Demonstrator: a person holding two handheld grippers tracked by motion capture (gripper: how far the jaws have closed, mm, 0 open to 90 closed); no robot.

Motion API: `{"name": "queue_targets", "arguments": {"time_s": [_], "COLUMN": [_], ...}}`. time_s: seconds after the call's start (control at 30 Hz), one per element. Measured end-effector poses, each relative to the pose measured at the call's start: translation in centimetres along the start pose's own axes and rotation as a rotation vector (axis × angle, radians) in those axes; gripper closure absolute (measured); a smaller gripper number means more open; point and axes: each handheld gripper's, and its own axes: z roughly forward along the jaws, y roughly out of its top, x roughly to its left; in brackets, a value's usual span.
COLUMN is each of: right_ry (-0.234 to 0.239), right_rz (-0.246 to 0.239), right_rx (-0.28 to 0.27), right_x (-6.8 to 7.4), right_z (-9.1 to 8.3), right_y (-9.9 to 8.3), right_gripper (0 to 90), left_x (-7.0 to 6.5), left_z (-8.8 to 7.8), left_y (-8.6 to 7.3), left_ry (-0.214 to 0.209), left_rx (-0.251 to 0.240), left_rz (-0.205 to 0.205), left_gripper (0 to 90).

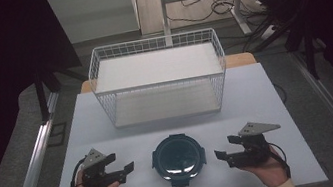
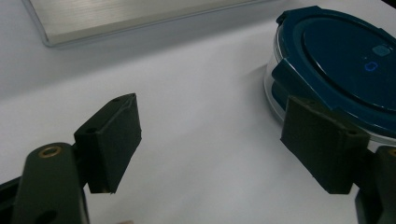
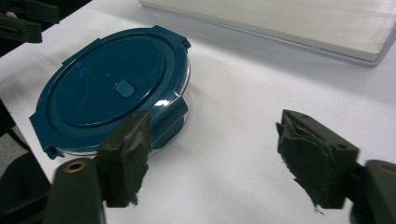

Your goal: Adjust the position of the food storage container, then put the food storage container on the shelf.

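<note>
A round clear container with a dark blue clip-on lid (image 1: 178,158) sits on the white table near its front edge; the lid (image 2: 348,60) (image 3: 109,91) is on and its side flaps are down. My left gripper (image 1: 125,173) rests to the left of it, open, jaws pointing toward the container with nothing between them. My right gripper (image 1: 225,157) stands to the right of the container, open and empty, a short gap from the lid. In the left gripper view the left gripper (image 2: 212,140) frames bare table; in the right gripper view the right gripper (image 3: 212,156) does too.
A white wire basket (image 1: 159,77) with two shelf levels stands at the back middle of the table. Its pale lower board (image 2: 140,16) (image 3: 289,23) lies just beyond the container. Bare table surface (image 1: 256,94) flanks the basket on both sides.
</note>
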Motion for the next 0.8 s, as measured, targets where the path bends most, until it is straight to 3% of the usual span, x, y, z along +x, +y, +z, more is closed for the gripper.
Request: {"name": "queue_targets", "arguments": {"time_s": [0.13, 0.33, 0.57, 0.8], "right_ry": [-0.025, 0.012, 0.035, 0.068], "right_rz": [0.021, 0.074, 0.099, 0.149], "right_rx": [-0.004, -0.011, 0.01, -0.01], "right_x": [-0.1, 0.0, 0.8, 1.4], "right_z": [0.0, 0.0, 0.5, 1.4], "right_y": [-0.2, -0.1, 0.1, 2.0], "right_gripper": [21.4, 18.4, 17.1, 16.5], "left_x": [0.0, -0.5, -1.1, -1.3], "left_z": [-0.1, -0.3, -0.2, 0.7], "left_y": [0.1, 0.5, 0.9, 2.5], "left_ry": [-0.006, -0.07, -0.122, -0.185], "left_rx": [0.003, -0.014, -0.012, 0.007], "left_rz": [-0.008, -0.038, -0.062, -0.113], "left_gripper": [19.1, 18.2, 17.6, 16.4]}}
